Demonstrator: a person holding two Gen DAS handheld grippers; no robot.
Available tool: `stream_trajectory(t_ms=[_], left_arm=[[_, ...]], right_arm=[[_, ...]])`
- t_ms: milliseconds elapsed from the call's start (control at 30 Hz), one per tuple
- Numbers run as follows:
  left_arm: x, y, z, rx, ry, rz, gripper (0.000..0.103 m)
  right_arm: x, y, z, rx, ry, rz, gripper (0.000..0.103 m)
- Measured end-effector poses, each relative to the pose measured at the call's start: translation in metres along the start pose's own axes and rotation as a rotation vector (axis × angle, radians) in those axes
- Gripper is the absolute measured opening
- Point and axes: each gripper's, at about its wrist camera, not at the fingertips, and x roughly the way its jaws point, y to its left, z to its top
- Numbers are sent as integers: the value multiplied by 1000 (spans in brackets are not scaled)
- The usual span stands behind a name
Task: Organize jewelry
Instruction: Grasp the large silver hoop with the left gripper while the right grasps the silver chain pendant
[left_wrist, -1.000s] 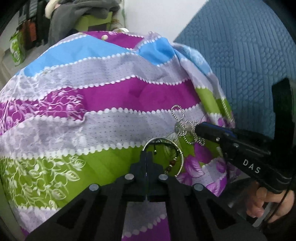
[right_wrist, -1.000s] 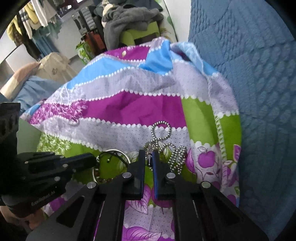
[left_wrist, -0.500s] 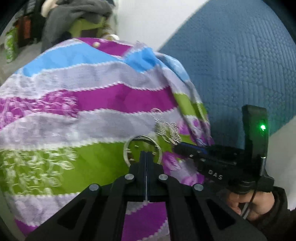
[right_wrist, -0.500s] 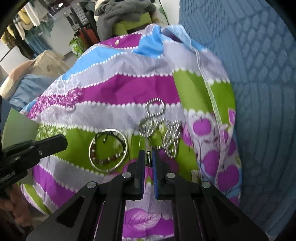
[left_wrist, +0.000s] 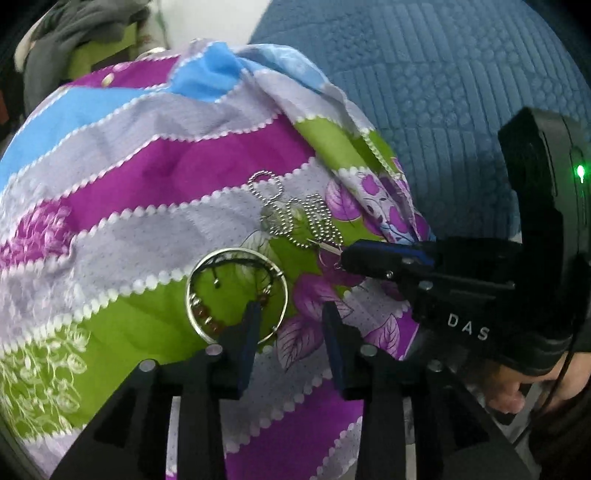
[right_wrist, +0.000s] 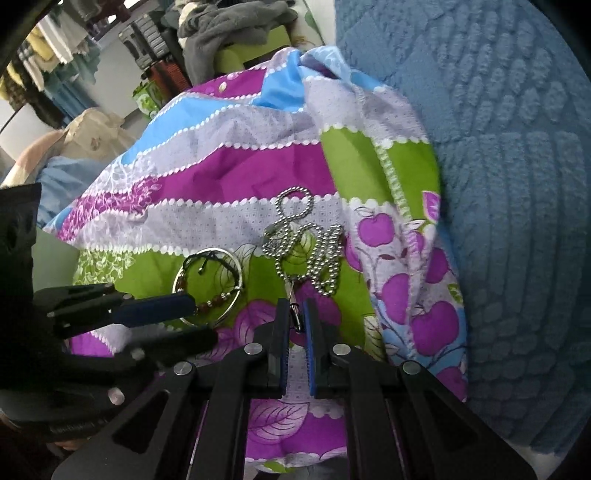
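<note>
- Your left gripper (left_wrist: 290, 314) points down at the striped cloth (left_wrist: 184, 177); its jaws are opening, standing moderately apart, with only bare cloth between them.
- Your left gripper's left finger (left_wrist: 248, 325) overlaps the lower edge of the silver bangle (left_wrist: 236, 295) in the left wrist view; the pads do not press on it.
- The bangle lies flat on the green band of the cloth, with a dark cord bracelet (left_wrist: 229, 273) carrying brown beads inside its ring.
- Your right gripper (right_wrist: 294, 317) is closed narrowly on the small clasp end (right_wrist: 293, 302) of the ball chain (right_wrist: 306, 243).
- The ball chain lies bunched in loops on the cloth, just beside the bangle on its right, apart from it; only its clasp end reaches your right gripper.
- The cloth covers a rounded mound that rests against a blue quilted cushion (right_wrist: 517, 184).
- A hand (left_wrist: 524, 387) grips the right gripper's handle at the lower right of the left wrist view.
</note>
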Motion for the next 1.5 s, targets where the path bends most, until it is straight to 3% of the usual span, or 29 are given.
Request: stream_trajectory(t_ms=[200,300,367,400,600,700,800,867,933,1000,1167,1500], left_arm=[[14,-13,2,97,29,36,31],[19,-21,0,155,42,76,24],[21,-24,0,171,42,113,6],[22,-24,0,170,42,134,3],[11,-15,0,88,21,102,0],[-2,-8,-3,20,-15,62,0],[-16,0,-5,-39,-44,35,0],[-28,5,-10,-82,-71,27,0],[-36,10,-13,-123,-93,18,0],[-48,13,-18,-165,-119,4,0],[-79,21,-25,-230,-184,-17,0],[-163,30,-33,-289,-308,40,1]], right_arm=[[-1,-9,-2,34,0,6,6],[-2,-13,-3,44,3,10,6],[-2,-14,-4,48,9,18,6],[-2,-14,-5,45,13,23,6],[4,-8,-6,21,41,31,7],[9,-8,-6,22,57,18,23],[12,-6,-5,13,59,18,23],[13,-2,-4,-6,53,2,22],[15,5,-3,-44,52,-45,9],[17,12,-3,-76,59,-46,5],[9,26,-1,-119,36,-47,5],[-49,59,15,-100,-73,-10,5]])
